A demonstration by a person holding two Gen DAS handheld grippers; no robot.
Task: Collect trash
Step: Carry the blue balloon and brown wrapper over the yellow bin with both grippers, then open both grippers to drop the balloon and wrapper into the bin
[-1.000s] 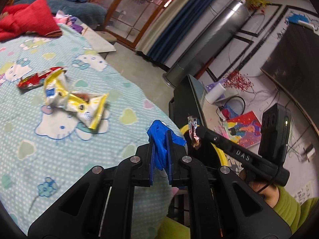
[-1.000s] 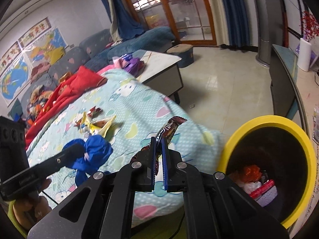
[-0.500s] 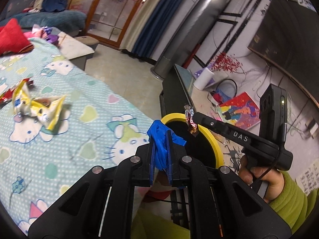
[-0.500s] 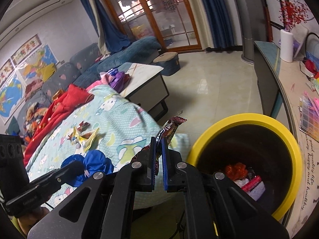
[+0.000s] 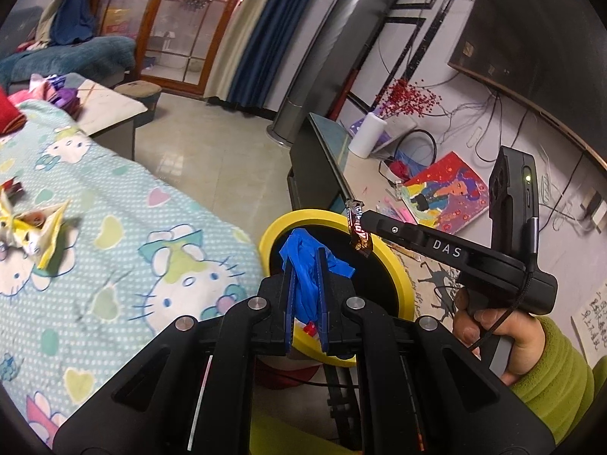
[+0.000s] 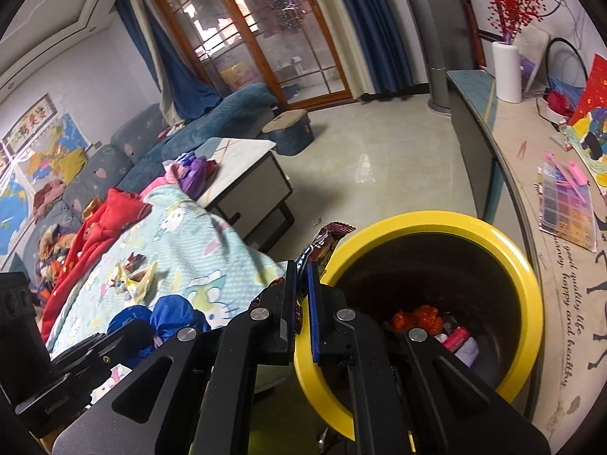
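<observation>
My left gripper (image 5: 304,265) is shut on a crumpled blue plastic bag (image 5: 303,254) and holds it over the near rim of the yellow-rimmed trash bin (image 5: 280,223). My right gripper (image 6: 301,276) is shut on a brown snack wrapper (image 6: 326,239) at the left rim of the bin (image 6: 523,265). The right gripper with the wrapper (image 5: 356,227) also shows in the left wrist view, above the bin. Trash lies in the bin's bottom (image 6: 417,318). Yellow wrappers (image 5: 34,227) lie on the bed.
The bed has a Hello Kitty blanket (image 5: 151,250) left of the bin. A dark low cabinet (image 5: 315,167) stands behind the bin, with a paper roll (image 6: 506,72) and craft items on it. A white coffee table (image 6: 242,174) stands beyond the bed.
Both grippers have moved from over the bed toward the bin with their loads. The bin now lies directly under them. Both stay shut.
</observation>
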